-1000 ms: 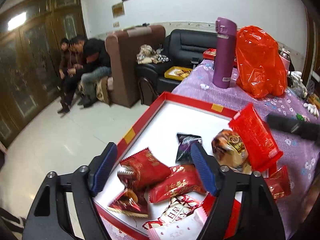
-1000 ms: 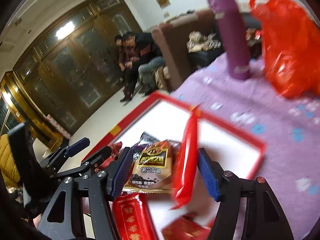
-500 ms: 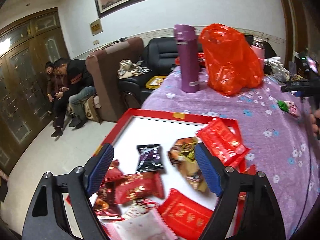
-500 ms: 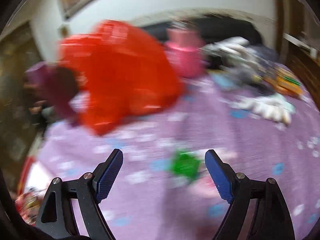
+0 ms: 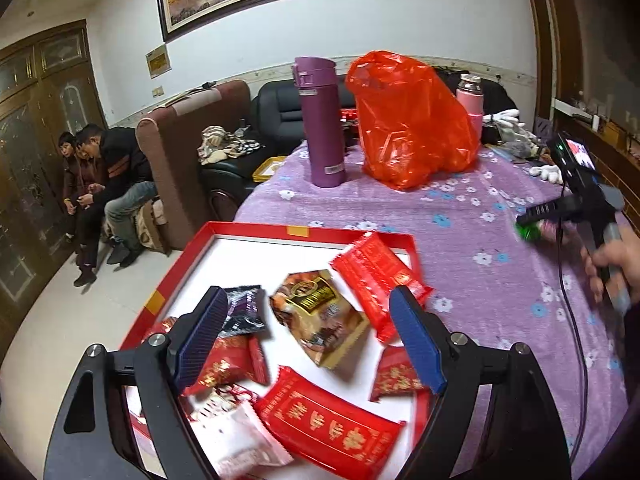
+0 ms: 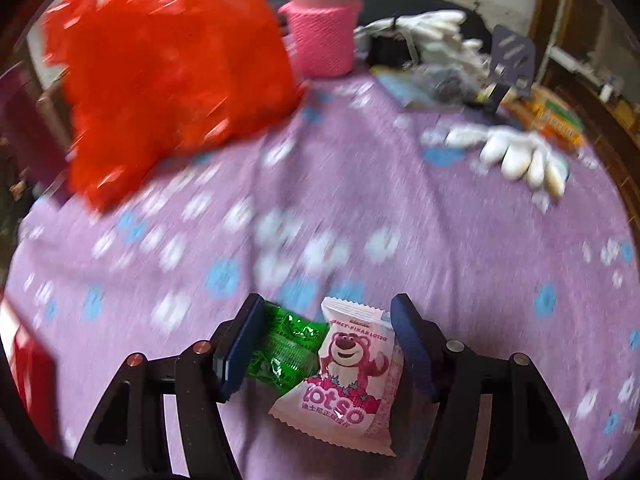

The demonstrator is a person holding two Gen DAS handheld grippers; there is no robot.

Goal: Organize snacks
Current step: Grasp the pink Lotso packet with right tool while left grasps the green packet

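Observation:
A red tray (image 5: pixel 298 232) with a white floor holds several snack packets: a brown one (image 5: pixel 320 316), a black one (image 5: pixel 244 308) and red ones (image 5: pixel 376 276). My left gripper (image 5: pixel 309 293) hangs open above them with nothing between its fingers. Off to the right on the purple cloth, my right gripper (image 6: pixel 327 304) points down over a green packet (image 6: pixel 284 348) and a pink bear packet (image 6: pixel 348 372). Its jaws are closing with both packets between them, and the packets still lie flat on the cloth. The left wrist view shows that gripper (image 5: pixel 532 224) and the hand (image 5: pixel 616 256) holding it.
A purple flask (image 5: pixel 322 120), a red plastic bag (image 5: pixel 408 120) and a pink flask (image 5: pixel 470 100) stand at the back of the table. White gloves (image 6: pixel 516 156) and clutter lie at the far right. People (image 5: pixel 104 168) sit on a sofa at the left.
My right gripper let a red packet go over the tray, swung right across the cloth and came down around the green and pink packets. The left gripper shifted slightly above the tray.

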